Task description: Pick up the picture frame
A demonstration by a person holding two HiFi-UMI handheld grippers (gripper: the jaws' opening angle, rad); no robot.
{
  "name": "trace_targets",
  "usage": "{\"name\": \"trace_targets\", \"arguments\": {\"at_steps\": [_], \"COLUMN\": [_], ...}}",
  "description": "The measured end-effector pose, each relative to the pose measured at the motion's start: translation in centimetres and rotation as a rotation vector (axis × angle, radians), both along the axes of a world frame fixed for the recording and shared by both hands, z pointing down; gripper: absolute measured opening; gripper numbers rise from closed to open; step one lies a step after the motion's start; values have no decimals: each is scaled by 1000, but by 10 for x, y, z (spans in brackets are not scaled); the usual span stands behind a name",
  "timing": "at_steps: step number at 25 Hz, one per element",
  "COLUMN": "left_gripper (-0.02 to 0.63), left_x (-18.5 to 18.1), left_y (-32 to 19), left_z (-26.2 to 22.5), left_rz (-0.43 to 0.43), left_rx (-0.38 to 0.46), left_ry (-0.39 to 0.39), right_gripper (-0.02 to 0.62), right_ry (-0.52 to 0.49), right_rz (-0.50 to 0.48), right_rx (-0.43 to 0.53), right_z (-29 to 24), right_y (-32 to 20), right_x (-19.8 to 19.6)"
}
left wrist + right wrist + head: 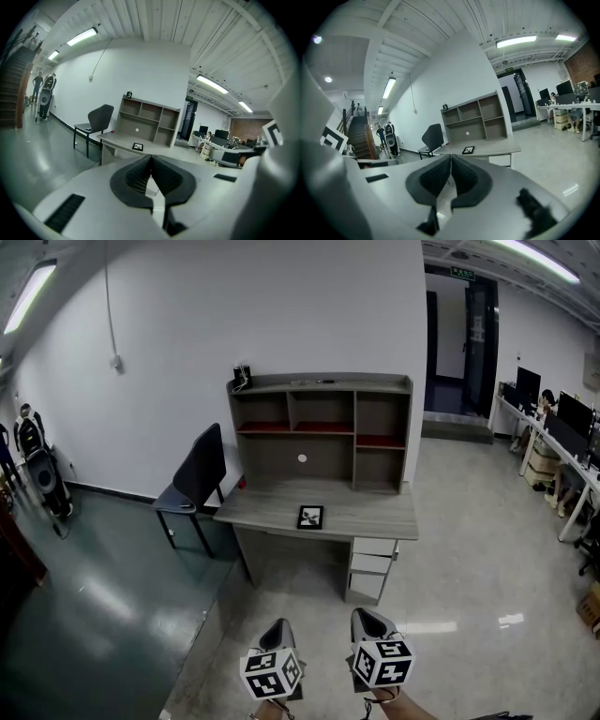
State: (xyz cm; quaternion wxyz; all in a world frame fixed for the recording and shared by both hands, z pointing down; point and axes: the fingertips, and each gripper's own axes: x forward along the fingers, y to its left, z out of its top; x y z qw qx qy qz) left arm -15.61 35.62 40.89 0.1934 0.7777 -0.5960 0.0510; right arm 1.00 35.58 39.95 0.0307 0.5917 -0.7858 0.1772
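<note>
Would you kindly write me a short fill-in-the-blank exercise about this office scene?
1. Flat on the desk lies a small ____.
2. In the head view, the black chair stands at the desk's ____ end.
3. In that view, the drawers sit under the desk's ____ end.
4. The left gripper and right gripper both have their fingers ____, with nothing between them.
Missing words: picture frame; left; right; shut.

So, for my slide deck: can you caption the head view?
Left tool and right tool, both shut, face a desk with a picture frame lying flat.
</note>
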Motion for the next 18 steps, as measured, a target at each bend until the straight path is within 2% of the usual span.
{"name": "trace_targets", "arguments": {"at_steps": [7, 12, 18], "left_gripper": [14, 14, 14], "left_x": [-6, 8, 22], "left_y": [-20, -25, -36], "left_z": [13, 23, 25], "left_rz": [32, 70, 86], "left_rx": [-45, -63, -67], "left_ry": [-2, -11, -4], "right_gripper": [32, 32, 32], "right_ry": [15, -44, -78], "right_rz": [49, 109, 114], "right_rx": [-47, -58, -65], "right_z": [12, 19, 23], "right_y": [-8, -12, -22], "right_x": [9, 27, 33]}}
